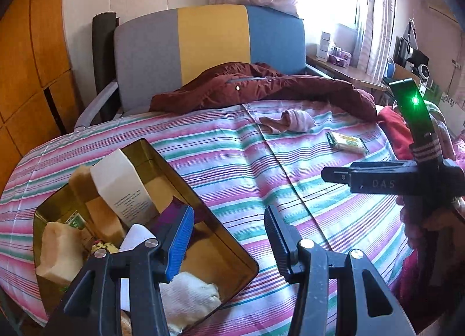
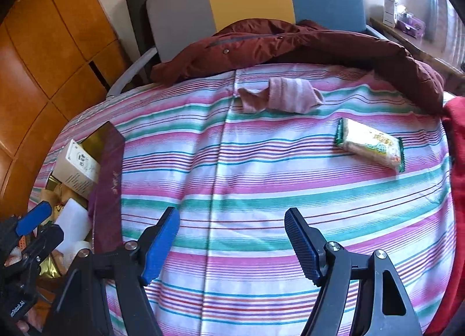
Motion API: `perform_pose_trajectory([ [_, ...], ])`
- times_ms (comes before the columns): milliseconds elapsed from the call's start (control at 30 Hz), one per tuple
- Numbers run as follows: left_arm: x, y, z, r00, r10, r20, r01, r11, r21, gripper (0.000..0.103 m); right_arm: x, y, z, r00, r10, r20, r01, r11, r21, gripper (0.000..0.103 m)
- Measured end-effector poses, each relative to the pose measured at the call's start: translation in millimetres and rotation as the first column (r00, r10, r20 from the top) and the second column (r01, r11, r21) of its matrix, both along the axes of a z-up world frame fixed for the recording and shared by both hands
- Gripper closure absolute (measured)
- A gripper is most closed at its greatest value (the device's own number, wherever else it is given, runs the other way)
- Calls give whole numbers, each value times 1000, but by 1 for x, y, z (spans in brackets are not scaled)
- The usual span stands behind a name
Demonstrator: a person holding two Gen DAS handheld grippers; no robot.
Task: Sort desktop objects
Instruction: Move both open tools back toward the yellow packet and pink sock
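A gold tin box (image 1: 174, 167) sits on the striped bedspread at the lower left, holding a white carton (image 1: 122, 185), tan blocks and a white cloth (image 1: 191, 298). My left gripper (image 1: 229, 219) is open and empty, its blue-padded left finger hanging over the tin. My right gripper (image 2: 232, 216) stands open over bare bedspread with nothing between its fingers. Farther off lie a pink sock (image 2: 279, 97) and, to the right, a green-edged snack packet (image 2: 369, 144). The left wrist view shows the sock (image 1: 290, 121) and the packet (image 1: 347, 142) too. In the right wrist view the tin's maroon wall (image 2: 107, 190) is at the left.
A maroon jacket (image 1: 261, 86) lies across the bed's far end, in front of a grey, yellow and blue chair back (image 1: 212, 45). A red garment (image 2: 456, 161) borders the right edge. Wooden cabinets (image 1: 29, 74) stand at the left. A hand holds the right tool's black body (image 1: 392, 179).
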State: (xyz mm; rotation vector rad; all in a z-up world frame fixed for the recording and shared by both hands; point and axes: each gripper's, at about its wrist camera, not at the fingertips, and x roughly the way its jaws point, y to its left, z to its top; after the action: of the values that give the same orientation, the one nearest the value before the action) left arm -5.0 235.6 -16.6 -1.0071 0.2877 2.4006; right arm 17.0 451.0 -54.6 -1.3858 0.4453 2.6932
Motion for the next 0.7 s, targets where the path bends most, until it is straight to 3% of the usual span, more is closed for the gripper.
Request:
perform_pose_trajectory([
  [367, -7, 15, -7, 999, -25, 20, 25, 1000, -16, 52, -9, 61, -1, 997, -67, 26, 64, 994, 90, 26],
  [567, -11, 29, -10, 999, -43, 17, 44, 998, -46, 52, -16, 110, -3, 990, -134, 33, 128, 981, 148, 20],
  [700, -14, 42, -10, 998, -64, 6, 64, 996, -61, 52, -26, 127, -6, 994, -111, 26, 103, 973, 207, 9],
])
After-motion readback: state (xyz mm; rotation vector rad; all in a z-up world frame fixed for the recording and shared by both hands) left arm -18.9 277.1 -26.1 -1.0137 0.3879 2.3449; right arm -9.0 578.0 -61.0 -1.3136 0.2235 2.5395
